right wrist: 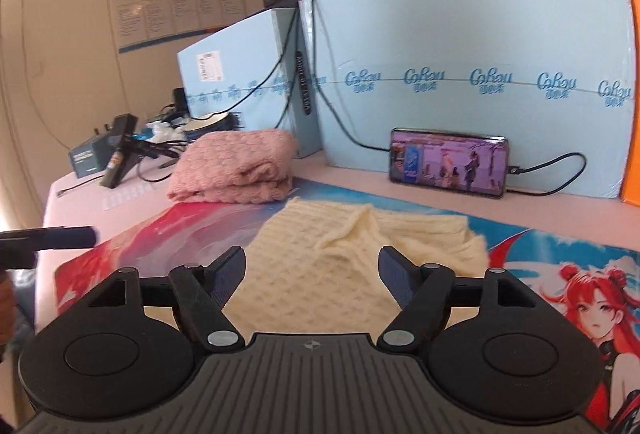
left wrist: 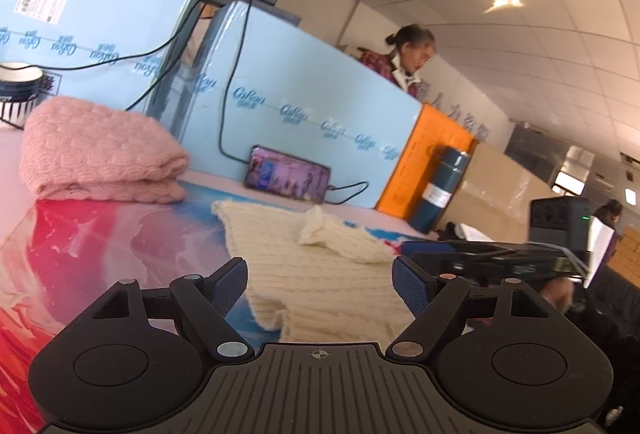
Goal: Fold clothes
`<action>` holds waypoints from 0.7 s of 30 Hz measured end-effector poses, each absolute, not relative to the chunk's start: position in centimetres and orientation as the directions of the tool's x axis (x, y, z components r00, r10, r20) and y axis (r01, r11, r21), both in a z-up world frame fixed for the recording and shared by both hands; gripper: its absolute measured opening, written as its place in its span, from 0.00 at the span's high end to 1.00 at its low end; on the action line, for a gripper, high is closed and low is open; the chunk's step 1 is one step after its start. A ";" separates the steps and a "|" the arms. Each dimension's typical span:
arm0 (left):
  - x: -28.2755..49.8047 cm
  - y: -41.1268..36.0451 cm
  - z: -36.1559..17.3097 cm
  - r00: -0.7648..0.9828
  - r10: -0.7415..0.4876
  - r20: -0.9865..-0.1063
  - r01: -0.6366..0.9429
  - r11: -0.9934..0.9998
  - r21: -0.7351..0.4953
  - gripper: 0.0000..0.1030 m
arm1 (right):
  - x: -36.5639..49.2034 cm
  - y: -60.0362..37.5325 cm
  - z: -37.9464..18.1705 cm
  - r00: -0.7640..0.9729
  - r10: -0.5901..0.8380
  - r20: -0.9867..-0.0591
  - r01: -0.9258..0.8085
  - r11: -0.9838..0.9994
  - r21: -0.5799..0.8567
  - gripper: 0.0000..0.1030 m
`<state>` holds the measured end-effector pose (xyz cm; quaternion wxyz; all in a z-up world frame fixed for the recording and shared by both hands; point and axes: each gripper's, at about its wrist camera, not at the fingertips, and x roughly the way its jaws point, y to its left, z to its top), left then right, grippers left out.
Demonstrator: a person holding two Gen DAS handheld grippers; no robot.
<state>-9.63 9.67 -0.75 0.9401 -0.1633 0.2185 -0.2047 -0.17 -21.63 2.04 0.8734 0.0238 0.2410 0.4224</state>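
Cream cable-knit sweater [left wrist: 320, 274] lies rumpled on glossy red-blue printed mat [left wrist: 100, 242], ahead of my left claw [left wrist: 320, 286], jaws wide, holding nothing. Folded pink knit sweater [left wrist: 100, 149] sits beyond, lit phone [left wrist: 288, 177] leaning on pale-blue foam board [left wrist: 312, 81].

Right view: my right claw [right wrist: 312, 278] equally spread, empty, over cream knit; left claw's tip [right wrist: 60, 236] at left.

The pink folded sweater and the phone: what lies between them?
Only bare table separates pink sweater and phone, seen in the right wrist view.
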 end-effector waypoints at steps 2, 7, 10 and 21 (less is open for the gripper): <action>-8.2 9.4 -2.0 0.783 -0.425 -0.454 0.247 0.883 -0.400 0.22 | -1.9 -22.0 1.7 0.435 0.809 -0.395 -0.773 0.560 0.296 0.15; -9.0 8.3 -3.0 0.739 -0.443 -0.508 0.256 0.882 -0.396 0.73 | -6.3 -21.1 0.3 0.385 0.783 -0.489 -0.815 0.537 0.217 0.14; -9.9 7.6 -3.3 0.719 -0.462 -0.519 0.279 0.876 -0.394 0.92 | -7.5 -20.3 -0.5 0.413 0.737 -0.535 -0.820 0.556 0.133 0.14; -8.8 7.3 -1.0 0.785 -0.368 -0.498 0.263 0.926 -0.270 0.29 | -6.6 -22.6 -0.5 0.520 0.708 -0.477 -0.767 0.633 0.103 0.83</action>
